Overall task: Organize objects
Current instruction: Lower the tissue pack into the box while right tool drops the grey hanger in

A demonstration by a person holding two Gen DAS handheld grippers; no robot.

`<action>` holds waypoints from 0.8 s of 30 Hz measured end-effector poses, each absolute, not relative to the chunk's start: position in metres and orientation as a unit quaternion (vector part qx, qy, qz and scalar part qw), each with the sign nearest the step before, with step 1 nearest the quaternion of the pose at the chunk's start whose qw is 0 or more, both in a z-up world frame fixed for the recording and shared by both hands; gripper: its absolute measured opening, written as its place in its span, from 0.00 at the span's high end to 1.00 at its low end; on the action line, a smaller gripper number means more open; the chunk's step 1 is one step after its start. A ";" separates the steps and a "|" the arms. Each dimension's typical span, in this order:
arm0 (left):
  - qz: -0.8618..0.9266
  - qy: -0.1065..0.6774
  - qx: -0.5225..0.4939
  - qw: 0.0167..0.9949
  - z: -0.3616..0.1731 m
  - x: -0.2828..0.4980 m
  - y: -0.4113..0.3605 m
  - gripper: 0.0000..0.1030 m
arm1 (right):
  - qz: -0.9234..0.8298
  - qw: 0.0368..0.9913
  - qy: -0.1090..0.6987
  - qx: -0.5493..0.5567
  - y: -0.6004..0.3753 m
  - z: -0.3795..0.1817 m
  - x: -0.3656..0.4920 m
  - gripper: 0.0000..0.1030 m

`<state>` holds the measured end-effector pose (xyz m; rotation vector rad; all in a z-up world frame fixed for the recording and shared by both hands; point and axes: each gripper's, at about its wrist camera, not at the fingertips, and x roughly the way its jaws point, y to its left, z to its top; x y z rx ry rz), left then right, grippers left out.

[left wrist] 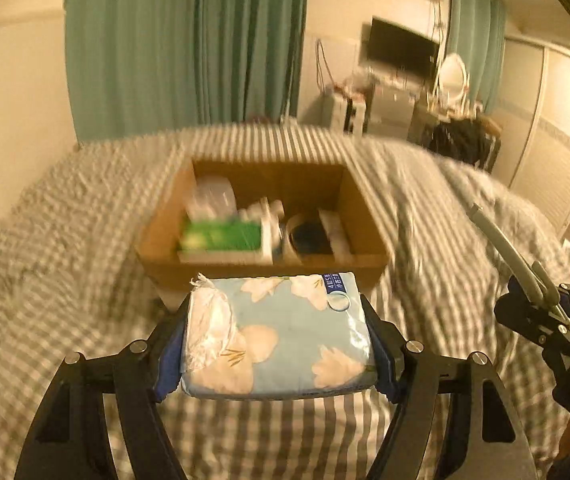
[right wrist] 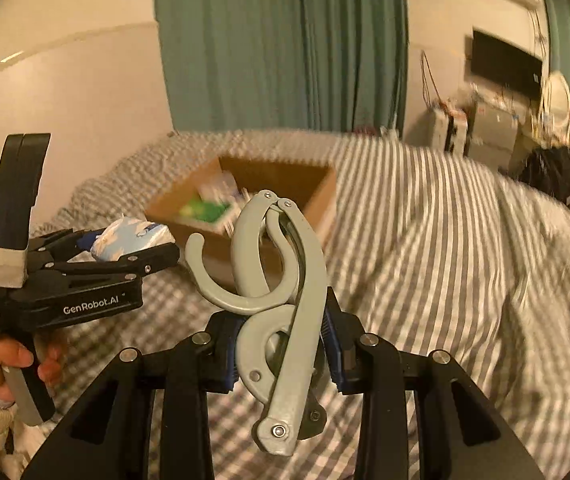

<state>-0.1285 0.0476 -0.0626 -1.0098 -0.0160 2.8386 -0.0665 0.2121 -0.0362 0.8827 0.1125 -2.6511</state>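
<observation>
We see a green curtain (left wrist: 185, 40) at the back left, one cardboard box (left wrist: 261, 216) on the checked bed cover (left wrist: 45, 240) holding a green packet (left wrist: 221, 236) and other blurred items, and a dark screen (left wrist: 401, 48) far right. Our left gripper (left wrist: 281, 344) clamps one flowered tissue pack (left wrist: 285, 336) between its blue pads (left wrist: 169, 360), just short of the box's near wall with nothing between. Our right gripper (right wrist: 281, 344) grips one grey folding hanger (right wrist: 281, 300), upright between its fingers, well short of the box.
</observation>
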 end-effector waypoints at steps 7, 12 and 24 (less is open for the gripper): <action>0.961 0.003 -0.274 0.042 -0.009 -0.143 0.034 0.27 | -0.940 0.203 0.063 0.267 0.181 0.013 -0.086 0.68; 0.967 0.005 -0.252 0.038 0.007 -0.170 0.027 0.27 | -0.942 0.210 0.070 0.253 0.162 0.027 -0.120 0.68; 0.953 0.007 -0.303 0.031 -0.038 -0.258 0.016 0.26 | -0.930 0.216 0.065 0.290 0.141 0.013 -0.249 0.68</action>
